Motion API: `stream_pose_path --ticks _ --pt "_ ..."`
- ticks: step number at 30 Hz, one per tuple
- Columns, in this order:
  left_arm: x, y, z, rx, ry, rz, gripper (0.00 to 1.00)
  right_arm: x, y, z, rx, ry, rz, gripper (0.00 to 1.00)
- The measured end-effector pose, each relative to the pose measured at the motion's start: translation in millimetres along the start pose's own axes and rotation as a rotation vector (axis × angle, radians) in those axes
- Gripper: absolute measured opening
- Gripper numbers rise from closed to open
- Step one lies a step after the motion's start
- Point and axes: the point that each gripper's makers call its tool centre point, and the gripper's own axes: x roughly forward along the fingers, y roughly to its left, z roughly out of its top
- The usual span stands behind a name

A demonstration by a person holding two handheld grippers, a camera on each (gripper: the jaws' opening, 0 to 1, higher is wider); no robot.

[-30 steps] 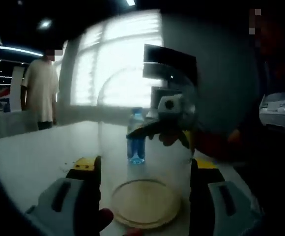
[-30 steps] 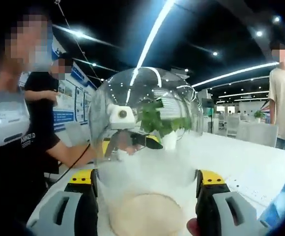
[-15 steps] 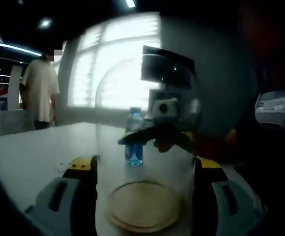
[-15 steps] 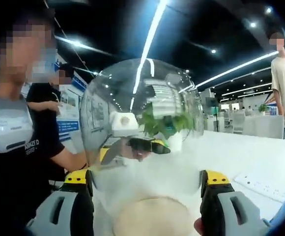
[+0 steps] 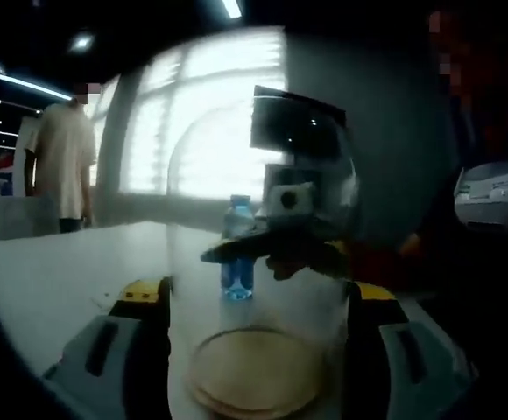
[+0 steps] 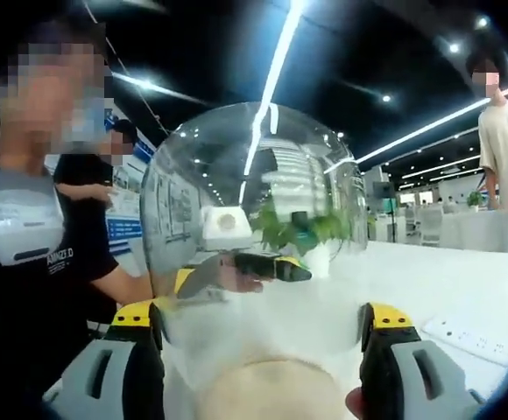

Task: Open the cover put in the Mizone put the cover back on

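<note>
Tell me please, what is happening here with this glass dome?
A person holds a clear dome cover between two handheld grippers, one on each side. The left gripper and the right gripper both have their jaws against the cover's walls. Below it lies a round wooden base on the white table. A blue Mizone bottle stands on the table behind, not yet on the base.

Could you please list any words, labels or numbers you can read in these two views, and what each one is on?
Black T-shirt of the person at the left of the right gripper view: small white chest print, too blurred to read.
Wall posters behind that person: print too small to read.
Bottle label in the left gripper view: unreadable.
</note>
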Motion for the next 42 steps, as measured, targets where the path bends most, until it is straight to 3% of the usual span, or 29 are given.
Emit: stream_pose_path --ticks 21,27,33,42 --pt "6 -0.4 4.5 -0.023 -0.045 -0.022 0.70 4 -1 1.0 0.000 -0.008 0.011 0.90" --pt "6 0.4 4.9 -0.013 -0.020 -0.012 0.69 5 -1 1.5 0.004 -0.014 0.017 0.90" --pt "5 1.3 12.8 -0.041 -0.052 -0.009 0.69 5 -1 9.8 0.038 -0.045 0.015 0.90" --pt "7 -6.9 21.4 -0.004 -0.054 -0.009 0.69 2 6 19.8 -0.003 -0.047 0.015 0.90"
